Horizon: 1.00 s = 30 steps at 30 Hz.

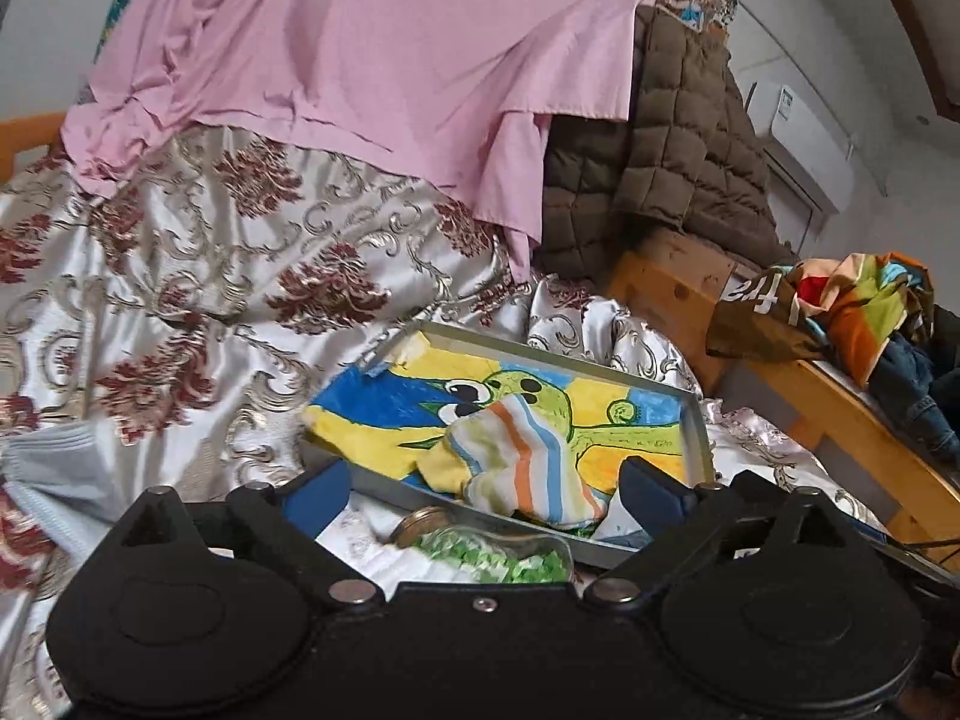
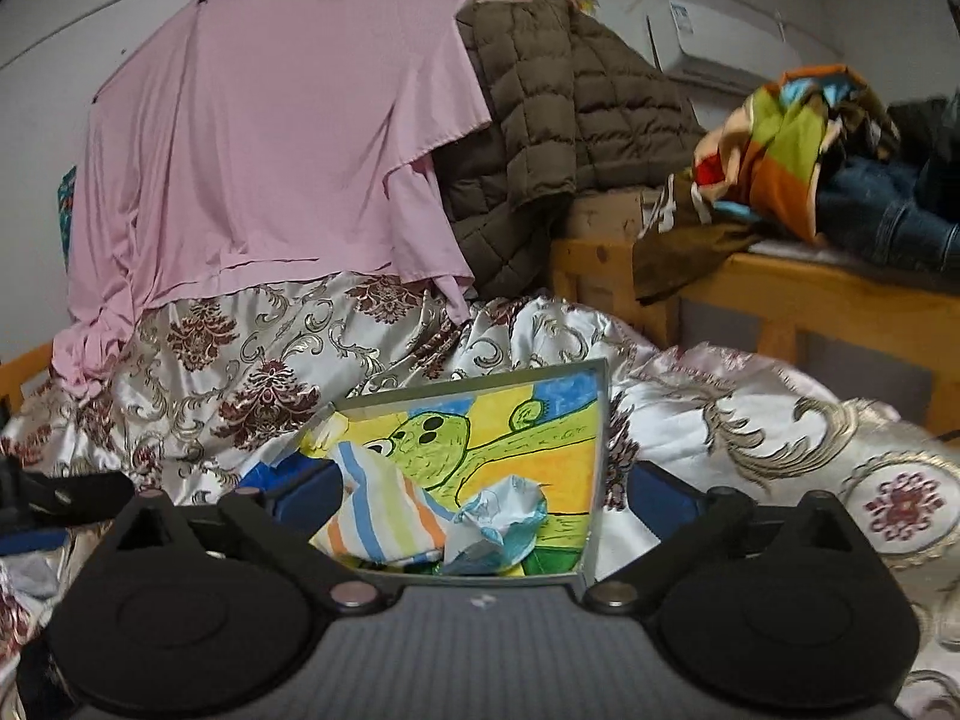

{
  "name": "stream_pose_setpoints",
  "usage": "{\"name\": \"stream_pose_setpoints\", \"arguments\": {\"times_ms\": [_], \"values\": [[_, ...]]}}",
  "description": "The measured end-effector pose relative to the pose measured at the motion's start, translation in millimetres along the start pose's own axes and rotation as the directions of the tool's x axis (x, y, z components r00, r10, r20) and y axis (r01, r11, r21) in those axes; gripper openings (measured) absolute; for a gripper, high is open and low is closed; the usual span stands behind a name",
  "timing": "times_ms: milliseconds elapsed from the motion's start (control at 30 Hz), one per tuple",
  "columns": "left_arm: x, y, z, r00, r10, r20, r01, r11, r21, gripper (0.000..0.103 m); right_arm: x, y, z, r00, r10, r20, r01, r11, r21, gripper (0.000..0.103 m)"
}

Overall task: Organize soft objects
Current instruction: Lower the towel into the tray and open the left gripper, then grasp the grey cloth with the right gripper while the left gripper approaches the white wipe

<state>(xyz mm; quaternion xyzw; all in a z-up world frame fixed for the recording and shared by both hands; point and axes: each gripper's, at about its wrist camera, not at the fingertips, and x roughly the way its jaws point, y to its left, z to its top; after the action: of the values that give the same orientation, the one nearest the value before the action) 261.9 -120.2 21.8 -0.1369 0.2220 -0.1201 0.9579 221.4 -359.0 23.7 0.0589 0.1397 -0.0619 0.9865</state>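
Both jaws are spread and hold nothing; the sock (image 1: 516,450) lies ahead between them in the tray (image 1: 699,438), seemingly just released there.

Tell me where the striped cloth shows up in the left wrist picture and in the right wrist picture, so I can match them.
Left wrist: the striped cloth lies low and centre-right, on the near edge of the cartoon tray.
Right wrist: the striped cloth lies low and centre-left, beside crumpled paper in the same tray.
Shared landmark: the pink sheet hanging behind the bed.
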Motion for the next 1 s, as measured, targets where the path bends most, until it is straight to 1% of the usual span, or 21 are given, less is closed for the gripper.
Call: {"name": "stream_pose_setpoints", "arguments": {"times_ms": [167, 367, 467, 567, 733, 833, 900, 933, 1000], "values": [[-37.5, 8.1, -7.3, 0.999, 0.028, 0.033, -0.029, 0.999, 0.023, 0.101, -31.7, 18.6, -6.1, 0.999, 0.019, 0.027, -0.018, 0.999, -0.040, 0.103], [-78.7, 23.9, -18.2, 0.996, 0.061, 0.067, -0.065, 0.996, 0.062, 0.102, -67.6, 42.7, -11.2, 0.998, 0.026, 0.060, -0.022, 0.998, -0.063, 0.103], [-94.6, 33.3, -24.0, 0.995, 0.074, 0.071, -0.079, 0.995, 0.067, 0.102, -85.0, 51.7, -19.7, 0.997, 0.031, 0.075, -0.027, 0.998, -0.053, 0.103], [-108.5, 44.1, -30.3, 0.993, 0.080, 0.082, -0.085, 0.994, 0.064, 0.102, -97.3, 60.8, -30.3, 0.996, 0.004, 0.091, 0.001, 0.999, -0.053, 0.103], [-127.4, 57.5, -36.7, 0.989, 0.095, 0.115, -0.102, 0.993, 0.055, 0.102, -113.4, 72.5, -42.7, 0.994, 0.002, 0.113, 0.006, 0.998, -0.069, 0.103], [-136.7, 63.5, -40.8, 0.987, 0.107, 0.121, -0.115, 0.991, 0.062, 0.102, -122.8, 75.5, -50.3, 0.995, 0.028, 0.094, -0.021, 0.997, -0.070, 0.103], [-140.3, 67.0, -44.7, 0.983, 0.139, 0.117, -0.149, 0.986, 0.081, 0.102, -128.8, 76.2, -56.8, 0.996, 0.055, 0.075, -0.050, 0.996, -0.069, 0.103], [-142.2, 69.0, -47.0, 0.981, 0.157, 0.113, -0.168, 0.982, 0.089, 0.102, -131.4, 76.9, -59.6, 0.996, 0.060, 0.067, -0.056, 0.996, -0.069, 0.103], [-145.4, 74.8, -51.3, 0.982, 0.163, 0.097, -0.173, 0.979, 0.106, 0.102, -134.4, 79.1, -64.1, 0.998, 0.054, 0.044, -0.051, 0.996, -0.070, 0.103]]}}
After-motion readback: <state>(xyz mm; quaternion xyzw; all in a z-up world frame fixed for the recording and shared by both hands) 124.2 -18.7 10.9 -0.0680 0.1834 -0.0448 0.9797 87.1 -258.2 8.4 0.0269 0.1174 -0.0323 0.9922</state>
